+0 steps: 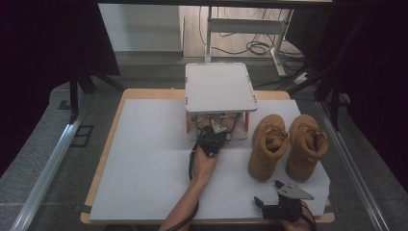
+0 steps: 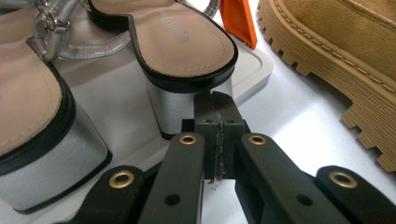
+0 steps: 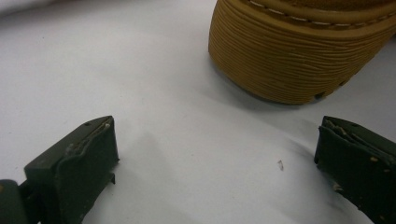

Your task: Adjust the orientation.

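Observation:
A pair of sandals with silver block heels stands on the lower shelf (image 2: pixel 116 93) of a small white rack (image 1: pixel 220 86) with orange posts. My left gripper (image 2: pixel 216 100) is shut with nothing between its jaws, its tips right at the heel block of the nearer sandal (image 2: pixel 184 51). The other sandal (image 2: pixel 32 116) lies to its left. In the high view the left gripper (image 1: pixel 219 127) points into the rack's lower level. Two tan boots (image 1: pixel 288 144) stand on the white table to the right. My right gripper (image 3: pixel 217 144) is open and holds nothing, low over the table before a boot's toe (image 3: pixel 299 51).
The rack's top shelf (image 1: pixel 219 72) is bare. An orange post (image 2: pixel 238 21) stands just behind the sandal, and a boot's ridged sole (image 2: pixel 327 74) lies close on the right. The right gripper (image 1: pixel 268 192) sits near the table's front edge. White table surface (image 1: pixel 149 159) stretches to the left.

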Demonstrator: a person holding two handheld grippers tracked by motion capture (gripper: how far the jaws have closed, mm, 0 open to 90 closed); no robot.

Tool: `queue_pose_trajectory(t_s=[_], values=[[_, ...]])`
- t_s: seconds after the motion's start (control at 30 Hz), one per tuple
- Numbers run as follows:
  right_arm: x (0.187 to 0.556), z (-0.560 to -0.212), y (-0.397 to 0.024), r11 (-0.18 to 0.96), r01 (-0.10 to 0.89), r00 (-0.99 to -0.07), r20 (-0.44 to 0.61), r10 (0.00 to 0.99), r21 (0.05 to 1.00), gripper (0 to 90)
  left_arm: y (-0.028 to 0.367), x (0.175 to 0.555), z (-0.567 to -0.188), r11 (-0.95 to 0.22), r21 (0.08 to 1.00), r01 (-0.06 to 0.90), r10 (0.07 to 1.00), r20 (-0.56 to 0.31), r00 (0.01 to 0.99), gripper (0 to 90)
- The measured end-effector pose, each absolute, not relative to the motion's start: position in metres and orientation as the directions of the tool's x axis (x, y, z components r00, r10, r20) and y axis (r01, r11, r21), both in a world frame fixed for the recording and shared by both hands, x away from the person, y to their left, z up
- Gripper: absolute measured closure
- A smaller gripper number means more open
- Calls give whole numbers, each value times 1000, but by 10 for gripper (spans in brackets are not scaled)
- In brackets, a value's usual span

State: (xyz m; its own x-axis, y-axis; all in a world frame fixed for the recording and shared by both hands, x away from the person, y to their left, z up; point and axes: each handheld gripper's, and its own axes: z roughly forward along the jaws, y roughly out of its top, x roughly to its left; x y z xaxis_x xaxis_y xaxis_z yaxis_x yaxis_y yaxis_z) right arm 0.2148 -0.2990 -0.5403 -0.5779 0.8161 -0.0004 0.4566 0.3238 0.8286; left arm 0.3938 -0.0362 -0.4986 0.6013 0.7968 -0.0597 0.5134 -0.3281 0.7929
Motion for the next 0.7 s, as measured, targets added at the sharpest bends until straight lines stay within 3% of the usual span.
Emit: queue_pose_trajectory(t_s=[0.7], values=[[215,-540,-299,325,454,-580,-2,815,830,0,-41,405,-501,-312,805,504,807,-56,588,897]])
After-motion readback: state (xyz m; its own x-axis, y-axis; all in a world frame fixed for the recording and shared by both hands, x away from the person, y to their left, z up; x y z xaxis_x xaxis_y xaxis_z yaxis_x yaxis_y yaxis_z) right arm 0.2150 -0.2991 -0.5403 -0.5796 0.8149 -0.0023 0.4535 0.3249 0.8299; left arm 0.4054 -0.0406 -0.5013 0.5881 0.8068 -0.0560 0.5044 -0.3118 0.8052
